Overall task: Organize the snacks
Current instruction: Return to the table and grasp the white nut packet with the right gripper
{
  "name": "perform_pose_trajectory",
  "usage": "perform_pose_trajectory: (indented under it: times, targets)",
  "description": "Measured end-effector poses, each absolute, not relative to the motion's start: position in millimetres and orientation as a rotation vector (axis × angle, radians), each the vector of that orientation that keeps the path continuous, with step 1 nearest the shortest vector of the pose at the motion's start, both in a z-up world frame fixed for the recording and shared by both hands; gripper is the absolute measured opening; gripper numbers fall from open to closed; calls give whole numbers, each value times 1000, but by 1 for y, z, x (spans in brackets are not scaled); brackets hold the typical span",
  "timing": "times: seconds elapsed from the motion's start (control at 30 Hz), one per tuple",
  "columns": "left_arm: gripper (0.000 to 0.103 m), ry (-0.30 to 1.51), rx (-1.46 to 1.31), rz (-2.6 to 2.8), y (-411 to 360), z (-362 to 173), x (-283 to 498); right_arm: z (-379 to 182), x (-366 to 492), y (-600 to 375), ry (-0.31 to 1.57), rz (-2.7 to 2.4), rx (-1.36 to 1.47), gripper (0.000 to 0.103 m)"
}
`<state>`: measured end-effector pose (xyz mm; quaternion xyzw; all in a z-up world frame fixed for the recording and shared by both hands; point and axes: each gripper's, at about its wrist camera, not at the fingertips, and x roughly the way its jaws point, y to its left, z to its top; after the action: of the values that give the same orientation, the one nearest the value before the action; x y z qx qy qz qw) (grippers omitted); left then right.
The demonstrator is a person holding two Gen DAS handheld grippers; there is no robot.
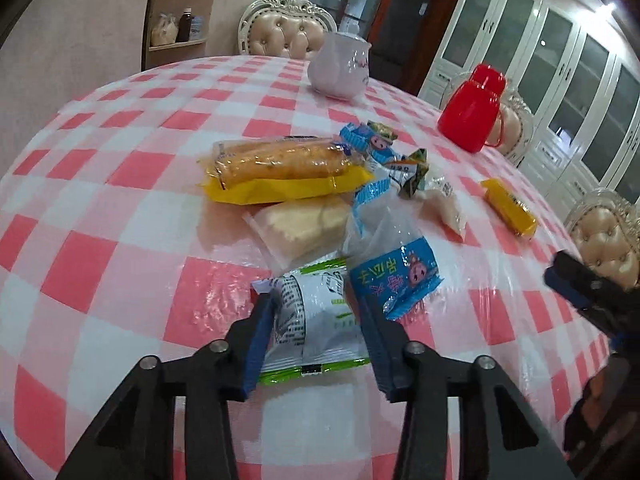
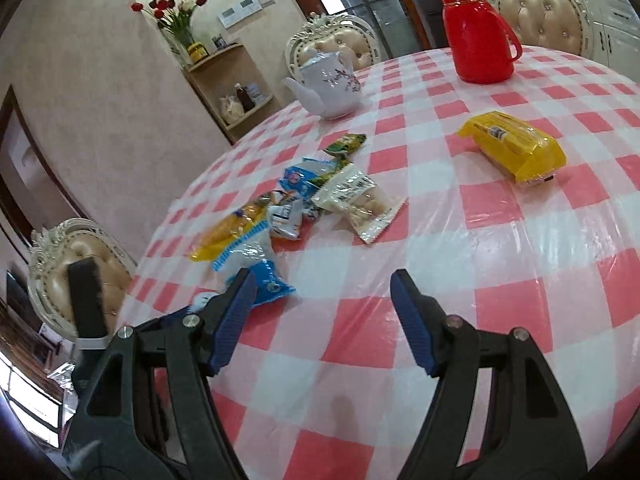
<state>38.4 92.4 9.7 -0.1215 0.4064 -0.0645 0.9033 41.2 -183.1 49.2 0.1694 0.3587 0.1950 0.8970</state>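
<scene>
A pile of snack packets lies on the pink-and-white checked table. My left gripper is shut on a white and green packet at the pile's near edge, its blue pads pressing both sides. Beside it lies a blue packet, and behind are a clear pack of pale cakes and a yellow bread pack. My right gripper is open over bare cloth with nothing between its fingers. A yellow packet lies apart at the far right, and a clear biscuit packet sits ahead.
A white teapot and a red thermos jug stand at the back of the table. Padded chairs ring the table. A shelf with flowers stands against the wall. The right gripper's tip shows at the right edge.
</scene>
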Motion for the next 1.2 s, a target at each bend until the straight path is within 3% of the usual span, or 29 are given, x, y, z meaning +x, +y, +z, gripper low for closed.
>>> perform_pose_trajectory:
  times: [0.2, 0.43, 0.67, 0.73, 0.77, 0.8, 0.87, 1.13, 1.17, 1.2]
  targets:
    - [45, 843, -283, -133, 97, 10, 40, 34, 70, -174, 761, 293, 239, 72]
    - [70, 862, -257, -129, 92, 8, 44, 24, 128, -135, 819, 335, -29, 76]
    - [78, 868, -241, -134, 88, 8, 51, 8, 176, -127, 901, 379, -69, 79]
    - [78, 864, -257, -142, 91, 8, 51, 9, 177, -124, 903, 414, -68, 70]
    - [77, 863, -261, -145, 91, 8, 51, 10, 176, -125, 900, 413, -70, 53]
    - [77, 863, -262, -146, 91, 8, 51, 10, 174, -125, 895, 411, -71, 20]
    - [77, 862, -267, -151, 91, 8, 51, 12, 167, -128, 882, 414, -78, 10]
    - [77, 857, -277, -153, 95, 8, 47, 29, 132, -141, 890, 492, -16, 8]
    - [77, 858, -274, -150, 95, 8, 47, 29, 126, -140, 923, 528, -27, 10]
    - [77, 860, -268, -147, 95, 8, 47, 31, 123, -142, 921, 531, -42, 20]
